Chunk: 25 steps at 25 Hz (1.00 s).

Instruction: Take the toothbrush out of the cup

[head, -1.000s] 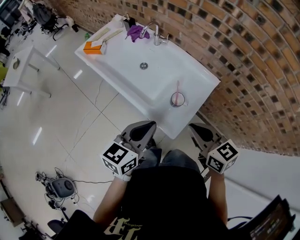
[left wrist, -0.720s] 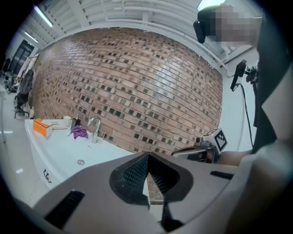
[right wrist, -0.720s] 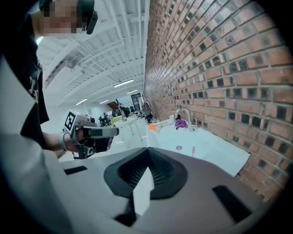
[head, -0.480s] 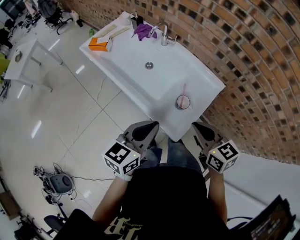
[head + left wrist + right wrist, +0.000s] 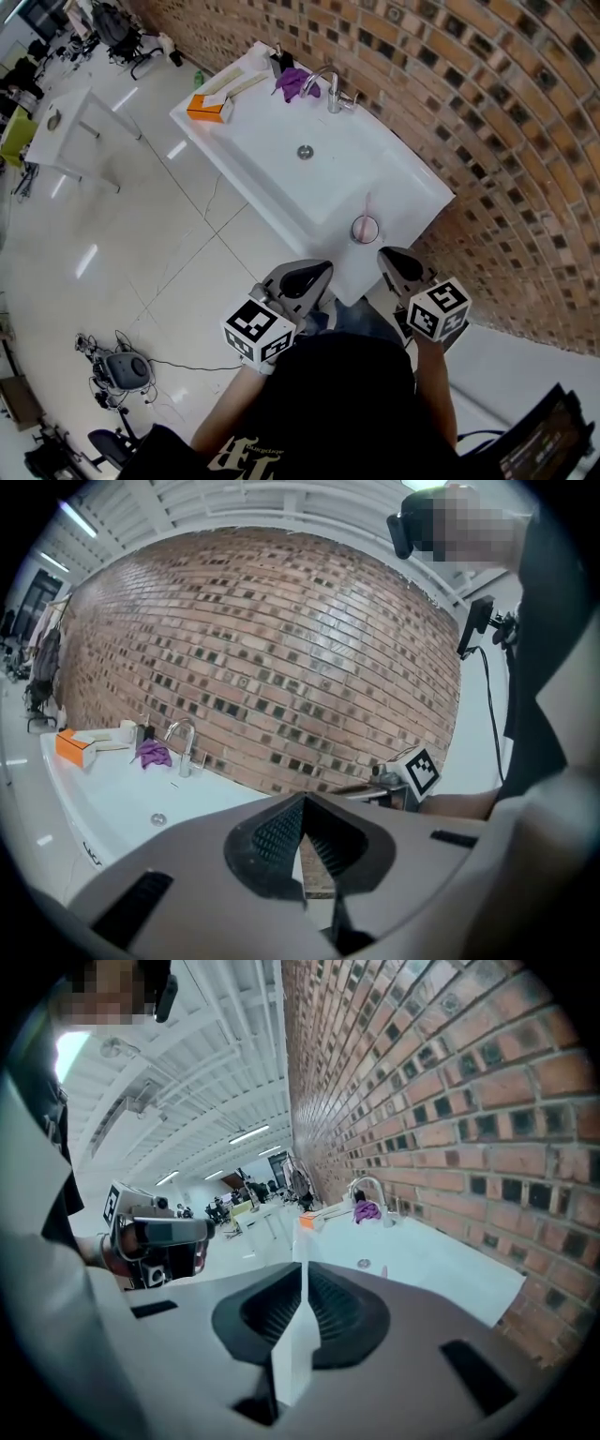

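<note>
On the sink (image 5: pixel 412 192) corner, toothbrush (image 5: pixel 367 204) upright in cup (image 5: pixel 364 229) just ahead of closed right claw (image 5: pixel 387 253); left claw (image 5: pixel 323 269), closed too, farther.

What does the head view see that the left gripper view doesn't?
Only the head view shows the cup with the pink toothbrush in it. Only the left gripper view shows the ceiling. Both show the white sink, the faucet, the purple cloth, the orange box and the brick wall.
</note>
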Motion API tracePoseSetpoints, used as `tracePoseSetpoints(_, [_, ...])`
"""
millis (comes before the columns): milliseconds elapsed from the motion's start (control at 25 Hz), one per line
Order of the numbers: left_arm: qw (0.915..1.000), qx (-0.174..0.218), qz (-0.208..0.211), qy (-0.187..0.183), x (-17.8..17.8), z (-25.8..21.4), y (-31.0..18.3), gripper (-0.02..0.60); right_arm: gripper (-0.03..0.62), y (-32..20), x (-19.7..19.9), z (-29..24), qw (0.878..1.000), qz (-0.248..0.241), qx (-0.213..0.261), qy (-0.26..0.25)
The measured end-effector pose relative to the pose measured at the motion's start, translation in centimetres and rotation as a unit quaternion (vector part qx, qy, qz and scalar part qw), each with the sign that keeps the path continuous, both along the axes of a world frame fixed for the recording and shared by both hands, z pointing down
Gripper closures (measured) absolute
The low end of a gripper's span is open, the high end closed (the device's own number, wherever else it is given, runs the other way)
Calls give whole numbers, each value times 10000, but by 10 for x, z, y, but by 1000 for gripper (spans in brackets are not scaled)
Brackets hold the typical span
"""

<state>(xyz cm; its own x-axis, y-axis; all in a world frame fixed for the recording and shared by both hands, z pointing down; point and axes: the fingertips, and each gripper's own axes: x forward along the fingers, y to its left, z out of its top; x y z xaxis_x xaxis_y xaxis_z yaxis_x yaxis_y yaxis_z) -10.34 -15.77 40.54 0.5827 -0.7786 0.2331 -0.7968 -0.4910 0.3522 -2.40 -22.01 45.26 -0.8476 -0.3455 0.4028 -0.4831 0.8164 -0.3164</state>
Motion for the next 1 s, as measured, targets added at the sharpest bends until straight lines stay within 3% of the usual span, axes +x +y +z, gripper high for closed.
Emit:
tracePoseSetpoints(240, [9998,-23,-135,-132,10,-3,-26,584,568,-33,8,29,9996,-101,-133,219])
tracePoseSetpoints(1000, [9963,-276,-757,-287,14,1,-65,584,536,-104,2,137,9923,-536,-724,853])
